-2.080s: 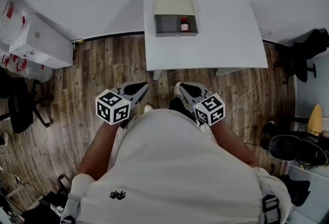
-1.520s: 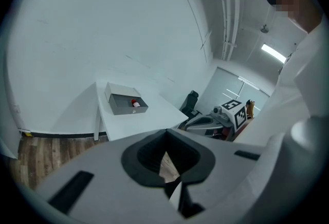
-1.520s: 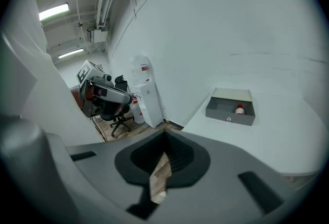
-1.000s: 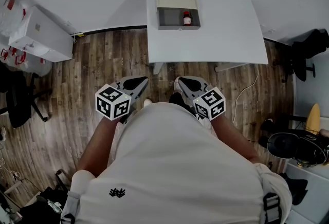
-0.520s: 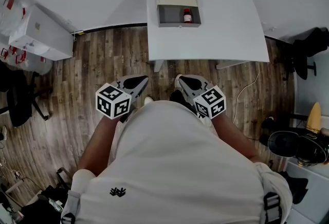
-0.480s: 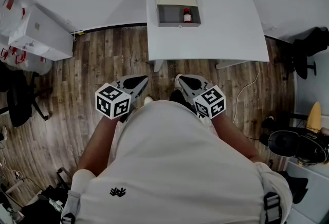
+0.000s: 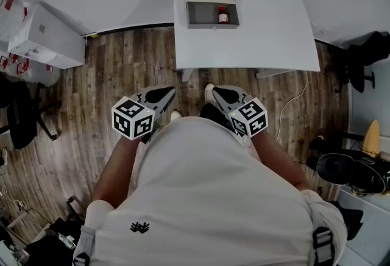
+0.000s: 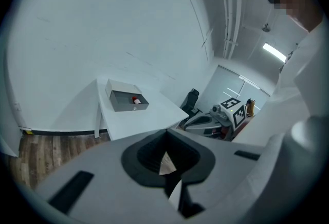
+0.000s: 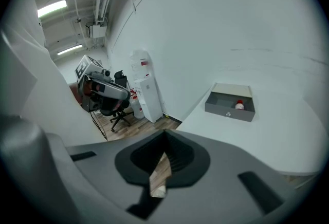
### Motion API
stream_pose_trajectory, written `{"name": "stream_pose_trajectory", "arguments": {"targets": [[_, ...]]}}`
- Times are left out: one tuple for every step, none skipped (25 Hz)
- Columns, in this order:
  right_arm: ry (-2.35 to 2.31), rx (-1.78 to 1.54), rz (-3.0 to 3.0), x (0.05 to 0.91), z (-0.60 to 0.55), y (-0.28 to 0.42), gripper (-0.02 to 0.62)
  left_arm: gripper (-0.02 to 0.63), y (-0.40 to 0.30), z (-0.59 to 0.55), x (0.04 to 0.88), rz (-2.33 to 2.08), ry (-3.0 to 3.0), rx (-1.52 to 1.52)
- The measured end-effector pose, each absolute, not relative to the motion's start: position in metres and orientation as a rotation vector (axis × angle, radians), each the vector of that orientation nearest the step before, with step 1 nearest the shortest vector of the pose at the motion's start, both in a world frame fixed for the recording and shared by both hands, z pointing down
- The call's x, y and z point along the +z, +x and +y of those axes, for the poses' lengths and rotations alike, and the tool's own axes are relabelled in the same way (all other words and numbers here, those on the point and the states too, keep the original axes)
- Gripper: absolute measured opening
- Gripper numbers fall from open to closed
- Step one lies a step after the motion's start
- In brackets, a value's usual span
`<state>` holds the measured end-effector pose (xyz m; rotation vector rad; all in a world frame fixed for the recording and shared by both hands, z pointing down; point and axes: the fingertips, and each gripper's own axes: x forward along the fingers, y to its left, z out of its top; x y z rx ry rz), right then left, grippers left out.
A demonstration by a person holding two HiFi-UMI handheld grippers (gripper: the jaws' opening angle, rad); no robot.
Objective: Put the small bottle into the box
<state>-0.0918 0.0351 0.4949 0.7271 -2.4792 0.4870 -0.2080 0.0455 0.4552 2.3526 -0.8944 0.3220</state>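
Observation:
The small bottle [image 7: 223, 14], brown with a red cap, stands upright in the right part of the open grey box [image 7: 210, 25] at the far side of the white table [image 7: 244, 45]. Both gripper views also show the box [image 8: 123, 102] [image 9: 226, 109] with the bottle [image 8: 135, 99] [image 9: 239, 105] in it, well ahead. My left gripper [image 7: 164, 93] and right gripper [image 7: 213, 92] are held close to my body above the wooden floor, short of the table. Both are shut and empty, their jaw tips meeting [image 8: 165, 159] [image 9: 163, 159].
A white cabinet [image 7: 46, 39] and a black office chair [image 7: 24, 124] stand at the left. Another black chair [image 7: 365, 63] and dark equipment [image 7: 353, 176] are at the right. A white cable [image 7: 291, 115] runs over the floor by the table's right leg.
The table and box have drifted slightly up in the head view. Both grippers stay shut near my body, almost unmoved.

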Motion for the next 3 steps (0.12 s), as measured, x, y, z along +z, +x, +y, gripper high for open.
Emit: {"name": "stream_pose_trajectory", "arguments": {"targets": [[0.727, 0.486, -2.473, 0.4958, 0.0322, -0.0914, 0.006, 0.006, -0.2094, 0.0436, 0.4545, -0.895, 2.35, 0.316], [0.728, 0.485, -2.467, 0.4967, 0.0293, -0.0911, 0.006, 0.006, -0.211, 0.0416, 0.4537, -0.895, 2.347, 0.309], [0.729, 0.484, -2.46, 0.4975, 0.0262, -0.0908, 0.006, 0.006, -0.2128, 0.0396, 0.4528, -0.895, 2.344, 0.302]]}}
